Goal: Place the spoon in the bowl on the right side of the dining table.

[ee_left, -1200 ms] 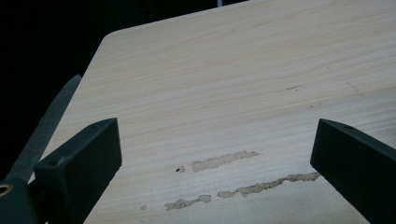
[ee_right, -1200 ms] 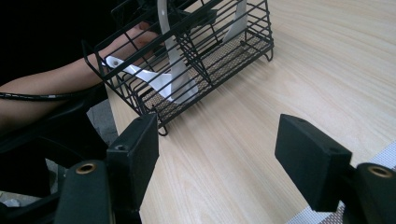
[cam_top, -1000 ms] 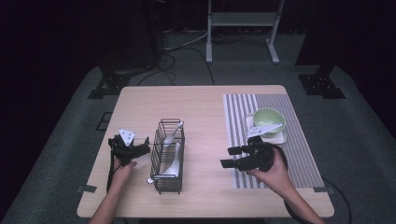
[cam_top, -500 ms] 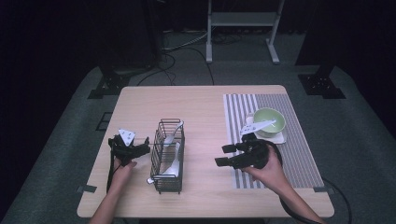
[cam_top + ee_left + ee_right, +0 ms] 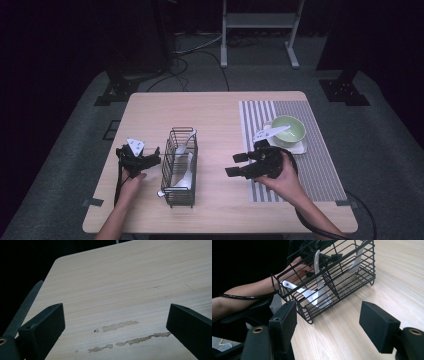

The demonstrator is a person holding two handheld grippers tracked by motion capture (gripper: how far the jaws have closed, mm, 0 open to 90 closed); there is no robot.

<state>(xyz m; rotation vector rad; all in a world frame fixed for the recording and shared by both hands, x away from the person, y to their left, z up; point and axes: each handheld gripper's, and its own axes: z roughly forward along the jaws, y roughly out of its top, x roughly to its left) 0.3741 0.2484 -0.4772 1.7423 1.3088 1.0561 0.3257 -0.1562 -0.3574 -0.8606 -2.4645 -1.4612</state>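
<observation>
A black wire basket (image 5: 181,167) (image 5: 342,277) stands on the wooden table, holding white spoons (image 5: 183,172) (image 5: 319,287). My left gripper (image 5: 150,160) rests just left of the basket, open, with bare tabletop between its jaws (image 5: 112,325). My right gripper (image 5: 239,165) hovers right of the basket, open and empty, its jaws facing the basket (image 5: 327,322). A green bowl (image 5: 288,130) with a white spoon (image 5: 270,132) across it sits on a white tray on the striped mat (image 5: 320,160).
The table's left edge (image 5: 47,275) runs close to my left gripper. Worn patches (image 5: 120,326) mark the wood. A metal stand (image 5: 257,30) and cables lie on the dark floor beyond the table. Bare wood stretches across the table's far half.
My right gripper has moved left, off the striped mat toward the basket, away from the bowl. The left gripper has stayed put.
</observation>
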